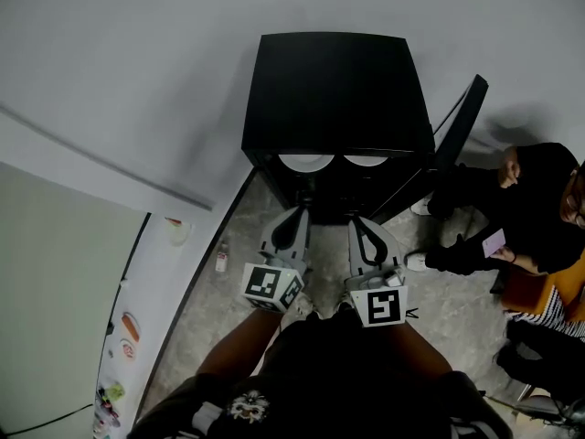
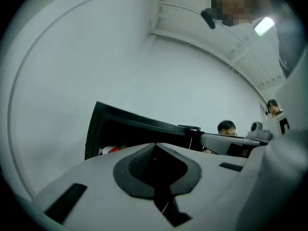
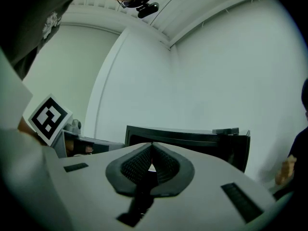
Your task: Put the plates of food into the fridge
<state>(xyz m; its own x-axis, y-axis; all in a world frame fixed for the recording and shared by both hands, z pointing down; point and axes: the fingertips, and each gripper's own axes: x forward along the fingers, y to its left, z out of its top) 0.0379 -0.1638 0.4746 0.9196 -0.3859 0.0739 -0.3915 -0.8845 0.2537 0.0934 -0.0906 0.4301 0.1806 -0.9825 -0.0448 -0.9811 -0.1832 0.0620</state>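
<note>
Stood facing the black fridge (image 1: 334, 90) at twelve o'clock, with its door (image 1: 462, 117) swung out toward two. Saw two white plates (image 1: 306, 162) already on its shelf. Held left gripper (image 1: 298, 213) and right gripper (image 1: 359, 222) side by side just short of the opening, each clamped fully together on nothing. Judged this placing step finished. Next probably called for turning toward eight o'clock for food on the table (image 1: 166, 282), or pushing the door closed.

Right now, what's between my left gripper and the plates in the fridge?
Nothing shows: in the head view, only the dark open front of the fridge lies between the left gripper and the plates.
</note>
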